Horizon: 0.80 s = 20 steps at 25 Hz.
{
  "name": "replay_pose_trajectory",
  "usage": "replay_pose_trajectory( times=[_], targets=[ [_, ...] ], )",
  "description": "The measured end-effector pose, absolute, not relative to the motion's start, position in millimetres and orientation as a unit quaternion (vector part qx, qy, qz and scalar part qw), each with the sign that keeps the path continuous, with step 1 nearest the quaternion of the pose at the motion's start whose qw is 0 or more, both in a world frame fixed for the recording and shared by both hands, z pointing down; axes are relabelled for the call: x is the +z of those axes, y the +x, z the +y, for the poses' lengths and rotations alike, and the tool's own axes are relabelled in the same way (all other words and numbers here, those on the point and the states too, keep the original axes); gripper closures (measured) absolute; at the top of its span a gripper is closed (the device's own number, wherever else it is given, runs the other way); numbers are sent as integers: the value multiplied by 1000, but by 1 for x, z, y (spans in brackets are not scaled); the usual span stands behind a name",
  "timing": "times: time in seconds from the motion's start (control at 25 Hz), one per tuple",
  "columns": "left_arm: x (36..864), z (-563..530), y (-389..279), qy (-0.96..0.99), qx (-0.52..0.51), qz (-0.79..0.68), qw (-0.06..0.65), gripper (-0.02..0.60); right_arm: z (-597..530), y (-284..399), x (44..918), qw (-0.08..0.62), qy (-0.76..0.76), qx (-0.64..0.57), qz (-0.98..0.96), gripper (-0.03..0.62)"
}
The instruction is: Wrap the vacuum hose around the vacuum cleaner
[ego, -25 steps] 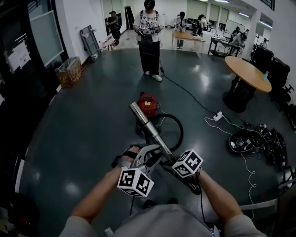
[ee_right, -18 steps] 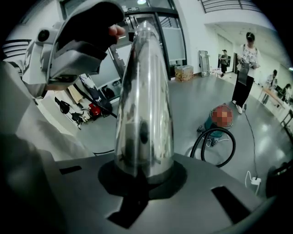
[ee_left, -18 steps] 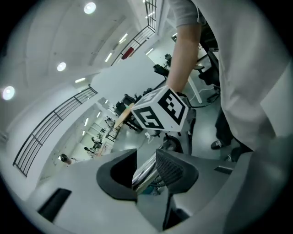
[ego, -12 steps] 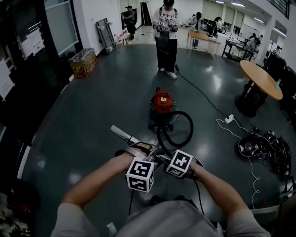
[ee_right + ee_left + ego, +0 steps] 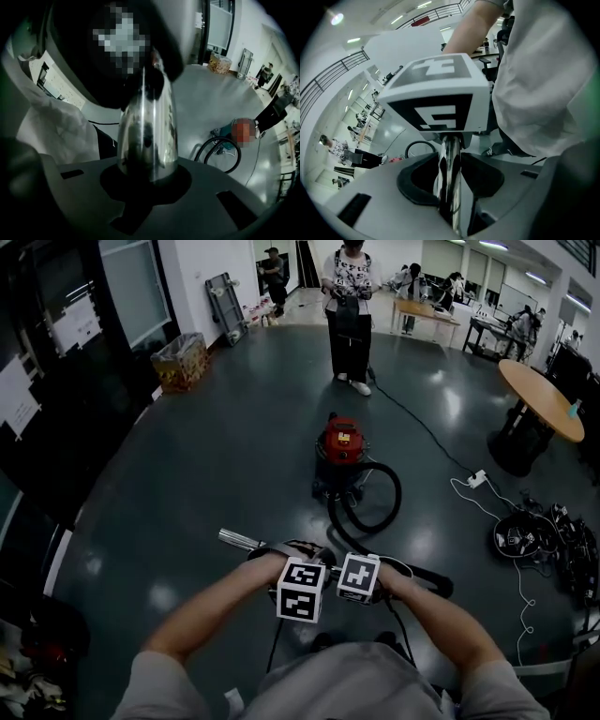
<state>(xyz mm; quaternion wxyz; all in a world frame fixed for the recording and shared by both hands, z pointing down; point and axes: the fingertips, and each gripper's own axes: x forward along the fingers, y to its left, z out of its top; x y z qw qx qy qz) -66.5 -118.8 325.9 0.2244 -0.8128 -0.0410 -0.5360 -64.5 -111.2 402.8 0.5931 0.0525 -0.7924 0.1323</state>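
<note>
A red vacuum cleaner (image 5: 342, 440) stands on the dark floor ahead, its black hose (image 5: 377, 500) looped beside it. The chrome wand (image 5: 236, 539) lies nearly level across the front, its free end out to the left. Both grippers hold it side by side. My left gripper (image 5: 302, 590) has the wand (image 5: 449, 187) between its jaws; they have just been opening a little, pads still against the tube. My right gripper (image 5: 358, 577) is shut on the wand (image 5: 147, 140). The right gripper view also shows the hose loop (image 5: 218, 152) and the vacuum cleaner (image 5: 229, 138) far off.
A person (image 5: 351, 306) stands beyond the vacuum. A power cord (image 5: 419, 427) runs across the floor to a power strip (image 5: 478, 479). At the right are a round wooden table (image 5: 544, 399) and a heap of cables (image 5: 539, 540). A cardboard box (image 5: 183, 360) sits at the back left.
The wand has swung down from pointing steeply up towards the vacuum to lying almost level, its end now out to the left. Both grippers have come down and closer together.
</note>
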Motion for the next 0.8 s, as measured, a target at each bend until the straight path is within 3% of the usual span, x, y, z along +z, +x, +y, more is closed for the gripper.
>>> replay_pose_trajectory(
  times=[0.16,0.8],
  targets=[
    [333,-117,-55,-802,-556,-53,211,436,-109,-62,395,581,52,125,-803,554],
    [375,-80,55,-761,-634,-89,107,385,-71,69,398,608,16,72,-790,554]
  ],
)
